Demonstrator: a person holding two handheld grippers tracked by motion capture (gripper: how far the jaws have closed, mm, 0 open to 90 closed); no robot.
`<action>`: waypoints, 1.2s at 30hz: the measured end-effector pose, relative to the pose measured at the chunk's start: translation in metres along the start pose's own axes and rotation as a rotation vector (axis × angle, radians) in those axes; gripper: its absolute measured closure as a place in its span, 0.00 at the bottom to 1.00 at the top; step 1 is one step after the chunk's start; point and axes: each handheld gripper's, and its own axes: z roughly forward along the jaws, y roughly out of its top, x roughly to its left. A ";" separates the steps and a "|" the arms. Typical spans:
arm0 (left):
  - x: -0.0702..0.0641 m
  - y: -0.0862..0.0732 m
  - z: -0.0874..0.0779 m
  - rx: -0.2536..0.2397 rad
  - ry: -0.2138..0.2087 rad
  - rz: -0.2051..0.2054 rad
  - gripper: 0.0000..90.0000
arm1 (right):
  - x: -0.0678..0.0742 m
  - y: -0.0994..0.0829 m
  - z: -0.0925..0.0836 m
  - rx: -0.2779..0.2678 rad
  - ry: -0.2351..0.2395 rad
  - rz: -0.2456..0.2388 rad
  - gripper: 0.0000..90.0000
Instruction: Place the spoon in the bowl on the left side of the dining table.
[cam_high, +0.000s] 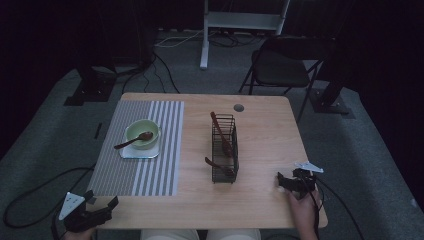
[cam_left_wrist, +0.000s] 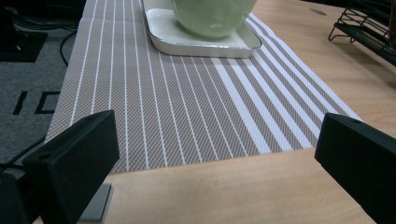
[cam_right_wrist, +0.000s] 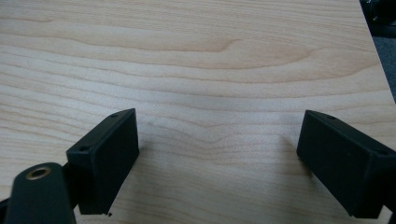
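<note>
A pale green bowl stands on a white square plate on a grey striped placemat. A wooden spoon rests in the bowl with its handle pointing left. At the table's middle, a black wire basket holds a long wooden utensil and a shorter one. My left gripper is open at the front left corner, facing the placemat. My right gripper is open over bare wood at the front right.
The wooden table has a round cable hole near its far edge. A black folding chair stands behind the table on the right. Cables trail over the grey carpet on both sides.
</note>
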 end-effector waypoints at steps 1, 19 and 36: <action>0.000 -0.001 -0.001 0.000 0.000 0.003 0.00 | 0.000 0.000 0.000 0.000 0.000 0.000 0.13; 0.013 -0.019 -0.032 0.026 0.107 0.072 0.00 | 0.000 0.000 0.000 0.000 0.000 0.000 0.13; 0.032 -0.035 -0.055 -0.025 0.190 -0.048 0.00 | 0.000 0.000 0.000 0.000 0.000 0.000 0.13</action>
